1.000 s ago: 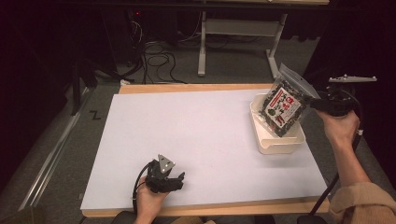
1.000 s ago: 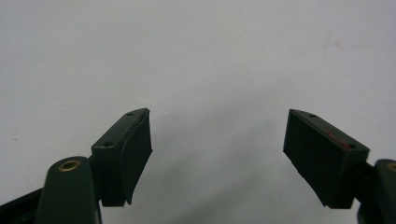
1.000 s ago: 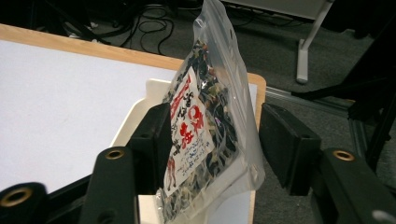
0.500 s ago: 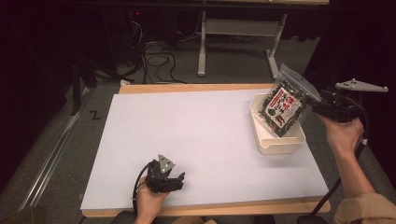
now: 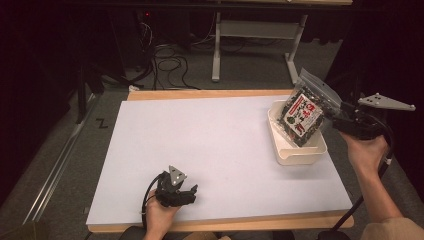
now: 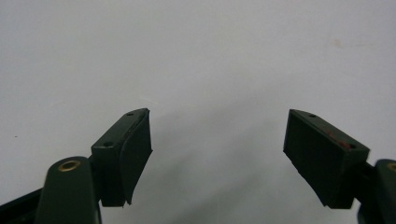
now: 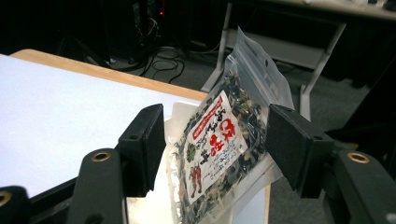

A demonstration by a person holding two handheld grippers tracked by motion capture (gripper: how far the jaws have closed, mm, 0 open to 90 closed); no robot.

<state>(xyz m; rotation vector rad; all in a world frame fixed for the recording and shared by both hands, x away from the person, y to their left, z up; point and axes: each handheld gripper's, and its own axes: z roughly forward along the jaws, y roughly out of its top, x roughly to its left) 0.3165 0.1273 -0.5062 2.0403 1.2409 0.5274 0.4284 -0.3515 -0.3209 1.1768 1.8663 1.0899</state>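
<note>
A clear bag of dark dried food with a white and red label (image 5: pixel 305 112) (image 7: pixel 219 140) stands tilted in the white tray (image 5: pixel 300 152) (image 7: pixel 177 109) at the table's right edge. My right gripper (image 5: pixel 334 116) (image 7: pixel 215 114) is at the bag's right side. Its jaws stand wide apart around the bag: the right pad (image 7: pixel 292 144) is at the bag's edge, and a gap shows at the left pad (image 7: pixel 147 142). My left gripper (image 5: pixel 187 192) (image 6: pixel 217 114) rests open on the white sheet near the front edge, with nothing between its jaws.
The white sheet (image 5: pixel 210 140) covers most of the wooden table (image 5: pixel 220 222). Beyond the far edge are a desk frame (image 5: pixel 260 40) and floor cables (image 5: pixel 165 55). The right hand and forearm (image 5: pixel 372 175) come in past the table's right edge.
The right hand and its gripper have drawn a little to the right and down. The bag has sunk slightly toward the tray. The left gripper has not moved.
</note>
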